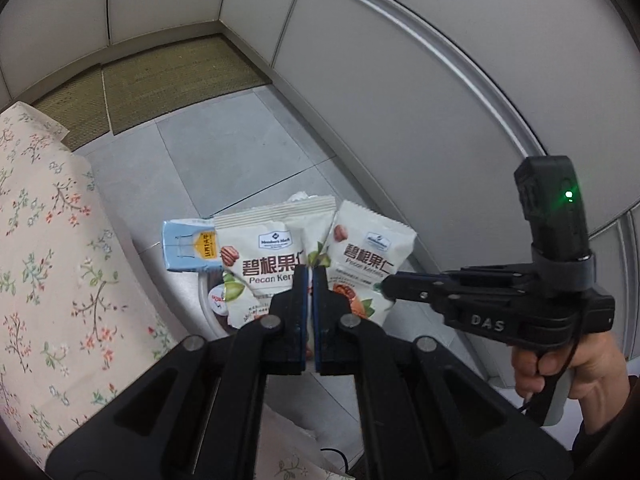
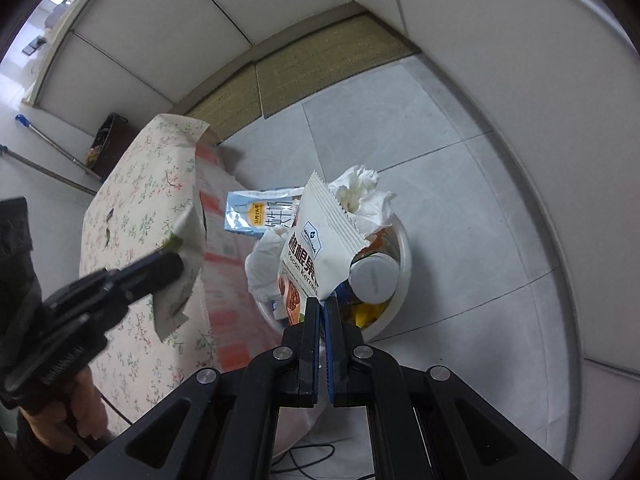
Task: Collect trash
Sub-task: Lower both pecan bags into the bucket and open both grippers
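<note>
We see each gripper clamped on one white pecan-kernel snack packet above a white round trash bin (image 2: pixel 402 240) standing on the grey tiled floor (image 1: pixel 224 148).

The left gripper (image 1: pixel 310 270) is closed on the lower edge of the left pecan packet (image 1: pixel 260 256); its blue-lined fingers (image 1: pixel 304 300) pinch the foil. The right gripper (image 2: pixel 322 304) is likewise closed on the bottom corner of the right pecan packet (image 2: pixel 320 240), which hangs tilted over the bin opening.

In the left wrist view the two packets sit side by side, and the right gripper enters from the right, a hand (image 1: pixel 576 368) around its handle.

The bin already holds crumpled white tissue (image 2: pixel 360 192), a white-lidded jar (image 2: pixel 374 280) and a light blue milk carton (image 2: pixel 260 212) leaning at its rim. A floral-patterned tablecloth (image 2: pixel 136 200) covers the tabletop just beside the bin.
</note>
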Tool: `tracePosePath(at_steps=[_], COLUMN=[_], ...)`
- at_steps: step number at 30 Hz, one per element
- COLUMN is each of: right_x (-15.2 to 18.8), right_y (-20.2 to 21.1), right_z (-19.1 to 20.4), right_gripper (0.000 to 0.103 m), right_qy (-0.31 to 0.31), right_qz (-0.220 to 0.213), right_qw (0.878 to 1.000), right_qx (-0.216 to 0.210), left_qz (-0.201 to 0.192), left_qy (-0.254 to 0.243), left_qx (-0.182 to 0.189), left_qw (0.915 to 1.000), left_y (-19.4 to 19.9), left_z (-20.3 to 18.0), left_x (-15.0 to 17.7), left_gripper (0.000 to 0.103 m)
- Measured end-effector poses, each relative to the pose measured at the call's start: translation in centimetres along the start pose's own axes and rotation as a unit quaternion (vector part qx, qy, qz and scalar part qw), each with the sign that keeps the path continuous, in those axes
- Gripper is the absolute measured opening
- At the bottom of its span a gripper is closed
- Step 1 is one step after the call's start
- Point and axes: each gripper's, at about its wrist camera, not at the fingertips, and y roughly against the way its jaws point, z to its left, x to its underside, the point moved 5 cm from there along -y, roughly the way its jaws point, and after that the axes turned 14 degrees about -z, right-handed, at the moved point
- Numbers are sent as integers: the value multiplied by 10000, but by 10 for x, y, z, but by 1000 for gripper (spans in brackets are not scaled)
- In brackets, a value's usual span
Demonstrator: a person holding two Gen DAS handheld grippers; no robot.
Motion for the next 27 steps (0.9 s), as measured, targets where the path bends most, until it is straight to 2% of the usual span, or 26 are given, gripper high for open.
tracePosePath(at_steps=[6, 10, 11, 13, 14, 16, 27], right_x=[-8, -14, -16, -20, -23, -27, -31], right_y=[-25, -30, -29, -25, -23, -19, -14], right_z=[-16, -27, -29, -35, -36, -42, -68], right_gripper=[4, 8, 16, 25, 35, 46, 47], right_qy=[-238, -623, -716, -886, -947, -1111, -1442], right_qz=[85, 39, 9, -102, -154, -280, -386], right_qw=[9996, 9977, 9971, 9955, 9948, 9928, 9886], right_qx=[-135, -252, -271, -334, -343, -354, -194], left_qz=[305, 396, 407, 475, 490, 541, 788], left_qy=[23, -31, -45, -10, -10, -30, 20], left_qx=[104, 148, 144, 159, 141, 112, -197], left_qw=[9995, 9991, 9991, 9987, 9987, 9985, 9967], left_y=[-28, -39, -40, -45, -48, -56, -76], left_z=[-7, -15, -16, -17, -18, -18, -8], left_x=[-3, -3, -3, -1, 0, 0, 6], left_gripper=[3, 3, 3, 3, 3, 3, 3])
